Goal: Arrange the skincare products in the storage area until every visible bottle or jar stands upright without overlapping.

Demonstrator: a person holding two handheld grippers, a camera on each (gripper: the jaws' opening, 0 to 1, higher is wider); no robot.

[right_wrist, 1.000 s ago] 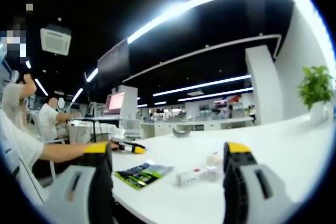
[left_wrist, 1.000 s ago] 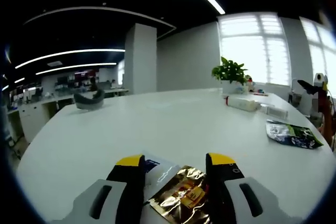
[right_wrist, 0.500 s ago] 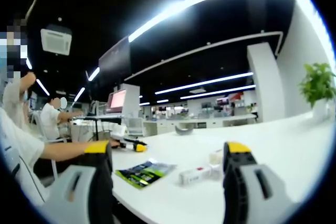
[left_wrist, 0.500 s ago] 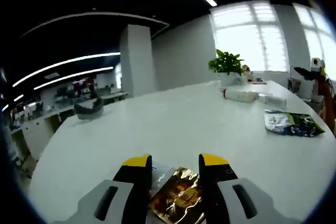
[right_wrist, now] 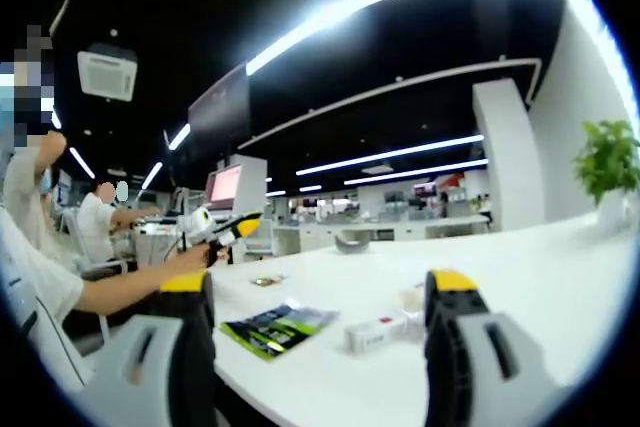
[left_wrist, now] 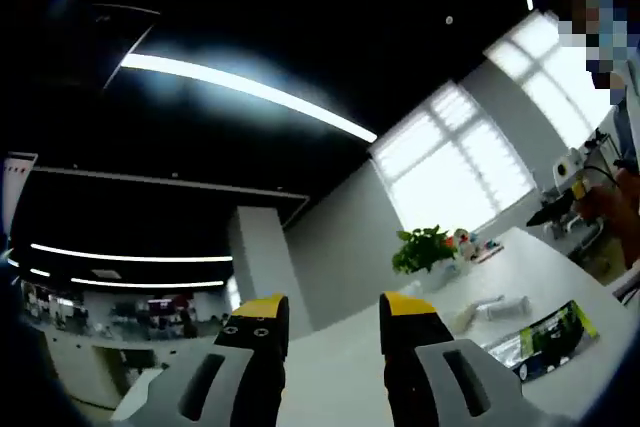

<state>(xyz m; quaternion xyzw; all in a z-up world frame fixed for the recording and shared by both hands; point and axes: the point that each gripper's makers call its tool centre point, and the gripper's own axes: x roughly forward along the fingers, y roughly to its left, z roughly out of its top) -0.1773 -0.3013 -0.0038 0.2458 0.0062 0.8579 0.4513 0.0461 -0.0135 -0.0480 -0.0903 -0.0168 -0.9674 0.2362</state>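
Left gripper (left_wrist: 333, 309) at bottom centre, tilted up toward the ceiling, jaws narrowly apart and empty. Right gripper (right_wrist: 325, 292) held low and level, jaws wide, empty. White skincare tube (right_wrist: 383, 330) lying flat on the white table (right_wrist: 540, 277), lower centre, beside green foil packet (right_wrist: 278, 328); probably awaiting a grasp.

Right gripper (right_wrist: 325, 297) rises from the bottom of the frame, jaws wide apart with nothing between them. Between them on the white table (right_wrist: 520, 267) lie a green packet (right_wrist: 275, 329) and, just right of it, a white tube (right_wrist: 385, 330). At left, the left gripper (right_wrist: 215, 230) is raised off the table; a plant (right_wrist: 605, 162) stands far right.
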